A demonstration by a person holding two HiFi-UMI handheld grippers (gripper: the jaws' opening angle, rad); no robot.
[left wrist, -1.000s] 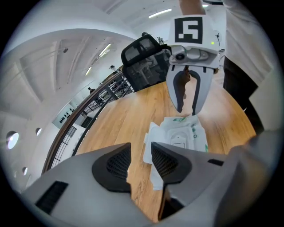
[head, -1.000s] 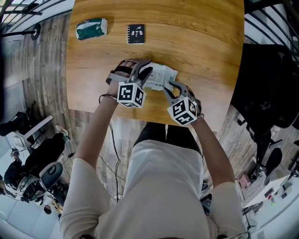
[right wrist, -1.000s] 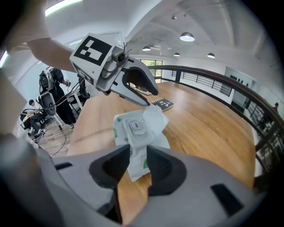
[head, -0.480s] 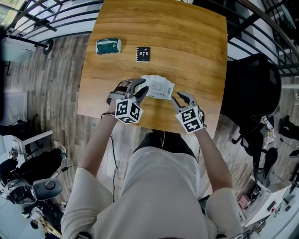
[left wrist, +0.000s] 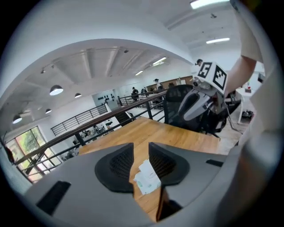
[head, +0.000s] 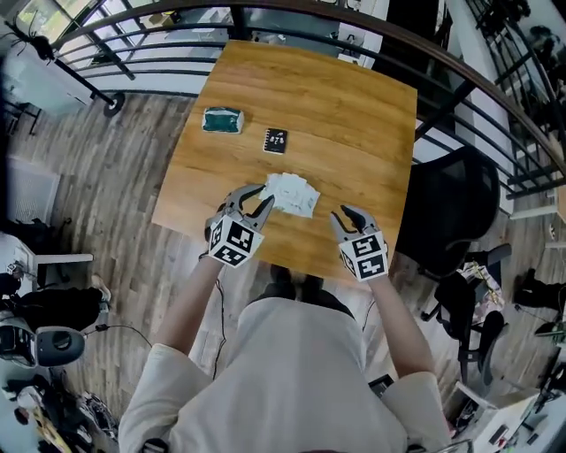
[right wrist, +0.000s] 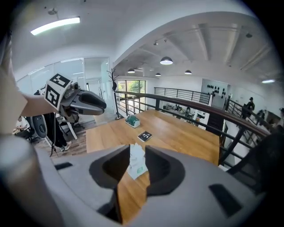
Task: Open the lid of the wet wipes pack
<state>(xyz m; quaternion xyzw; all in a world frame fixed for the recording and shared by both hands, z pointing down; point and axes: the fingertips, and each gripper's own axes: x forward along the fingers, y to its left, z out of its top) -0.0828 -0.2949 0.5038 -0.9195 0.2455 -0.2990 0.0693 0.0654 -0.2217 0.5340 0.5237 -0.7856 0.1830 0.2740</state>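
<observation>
The white wet wipes pack (head: pixel 289 195) lies flat on the wooden table (head: pixel 354 115), near its front edge. I cannot tell how its lid stands. Both grippers hang above the table, clear of the pack. My left gripper (head: pixel 256 202) is just left of it and my right gripper (head: pixel 348 217) is to its right. The left gripper's jaws have just been closing and still stand apart with nothing between them. Through the gap of the left gripper (left wrist: pixel 141 148) I see the pack (left wrist: pixel 146 179) far below. The right gripper (right wrist: pixel 137 150) is open and empty too, with the pack (right wrist: pixel 137 163) showing through.
A green packet (head: pixel 222 120) and a small black notebook (head: pixel 275 141) lie on the table's far left part. A black office chair (head: pixel 451 221) stands right of the table. A dark railing (head: pixel 292 13) runs behind it. Wooden floor surrounds the table.
Both grippers have lifted off the wipes pack and risen away from it. The pack stays on the table. The whole head view has pulled up, so the table looks smaller.
</observation>
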